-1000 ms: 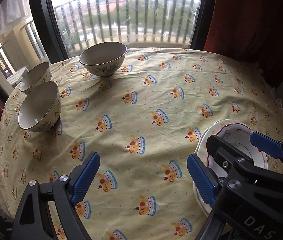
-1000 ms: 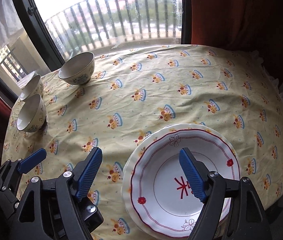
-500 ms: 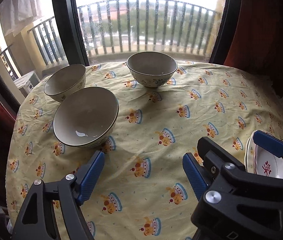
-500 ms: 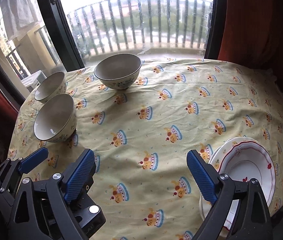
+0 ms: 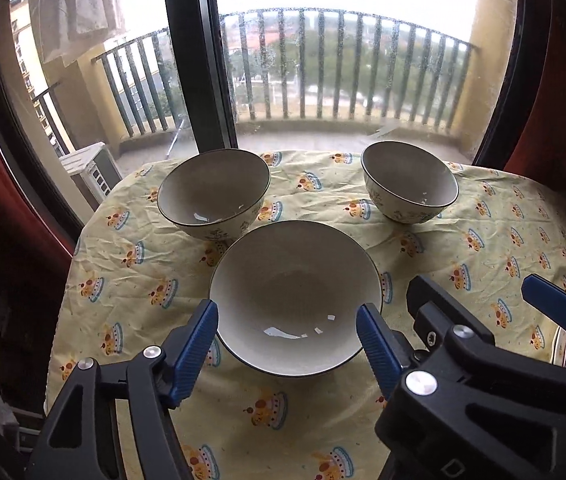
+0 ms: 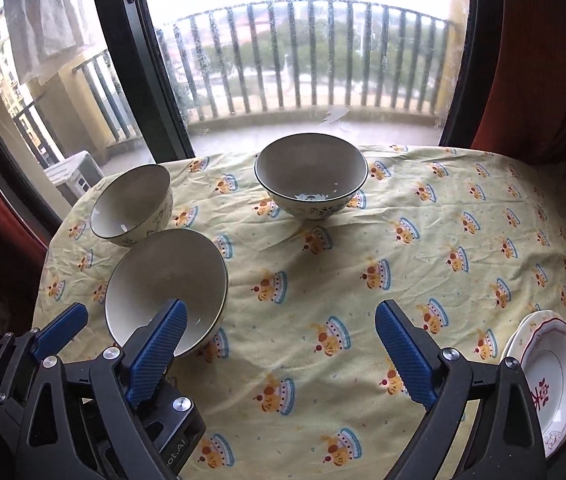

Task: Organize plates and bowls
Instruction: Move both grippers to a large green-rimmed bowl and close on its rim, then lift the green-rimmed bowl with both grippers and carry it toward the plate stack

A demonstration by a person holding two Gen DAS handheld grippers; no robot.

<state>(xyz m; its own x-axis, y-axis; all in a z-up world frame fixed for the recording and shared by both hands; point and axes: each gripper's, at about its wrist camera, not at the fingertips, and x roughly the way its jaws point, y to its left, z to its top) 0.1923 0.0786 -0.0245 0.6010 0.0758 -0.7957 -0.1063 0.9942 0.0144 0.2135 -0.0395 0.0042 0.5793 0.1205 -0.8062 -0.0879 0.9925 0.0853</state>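
Note:
Three cream bowls stand on the yellow tablecloth. The nearest bowl lies between the open blue fingers of my left gripper, one pad at each side of its rim; whether the pads touch it I cannot tell. It also shows in the right wrist view. A second bowl is at the back left, a third bowl at the back right. My right gripper is open and empty over bare cloth. A stack of white plates with red trim sits at the right edge.
The round table ends close to the window frame and balcony railing behind the bowls. Red curtains hang at the right. The right gripper's body is beside my left gripper.
Both grippers have moved left and forward toward the bowls. The nearest bowl now sits between the left gripper's fingers. The plates have slid to the right edge of both views.

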